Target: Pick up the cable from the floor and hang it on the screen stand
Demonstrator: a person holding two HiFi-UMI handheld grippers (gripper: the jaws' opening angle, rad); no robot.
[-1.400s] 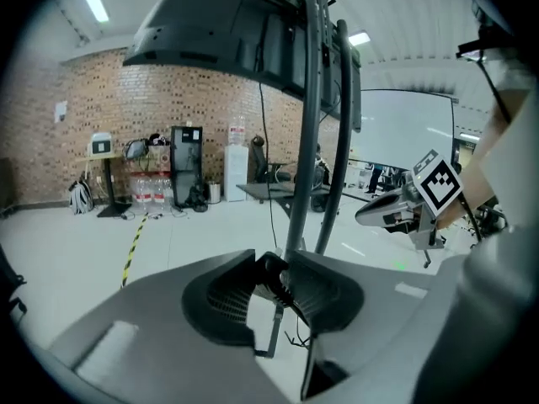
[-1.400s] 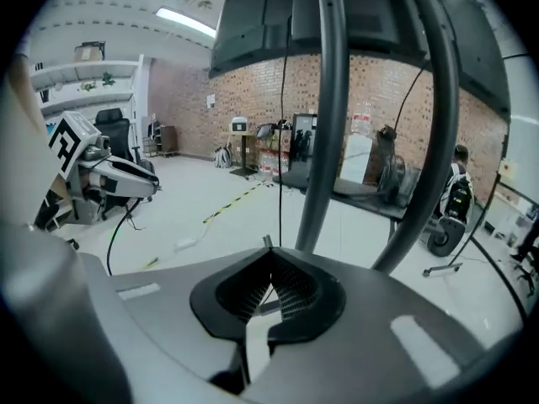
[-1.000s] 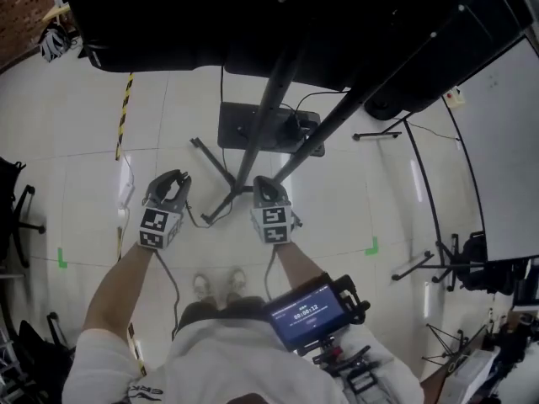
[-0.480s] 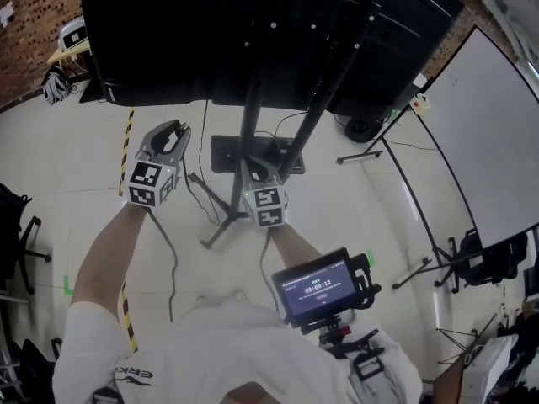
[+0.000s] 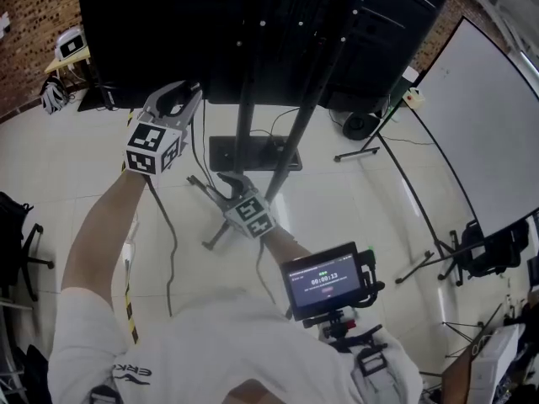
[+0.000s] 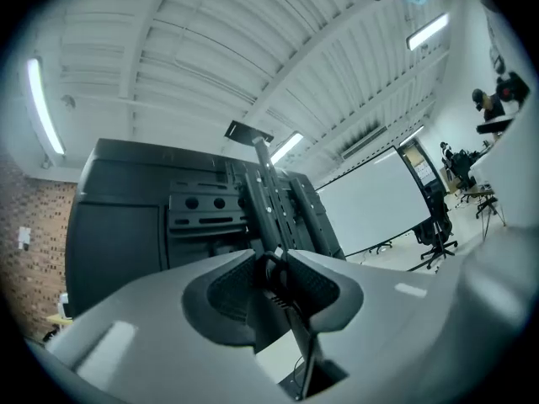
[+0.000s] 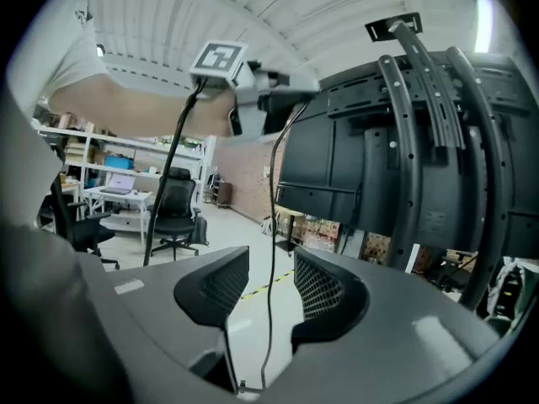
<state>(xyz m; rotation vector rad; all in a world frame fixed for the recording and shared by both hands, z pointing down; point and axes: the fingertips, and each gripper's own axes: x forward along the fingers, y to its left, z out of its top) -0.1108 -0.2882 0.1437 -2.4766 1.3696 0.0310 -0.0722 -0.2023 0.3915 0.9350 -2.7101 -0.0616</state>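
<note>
Cable (image 7: 270,225) hangs from the left gripper (image 5: 181,91) and drops through the gap of the right gripper (image 5: 229,182). The black screen (image 5: 168,32) fills the top of the head view, its back towards the person. It is carried on the stand (image 5: 246,116), whose base sits on the pale floor (image 5: 379,200). The left gripper is held high, just beside the screen's lower edge, its jaws narrow and clamped on the cable. The right gripper is lower, near the stand's poles. Its jaws have just been opening and now stand wide, with the cable loose between the pads.
</note>
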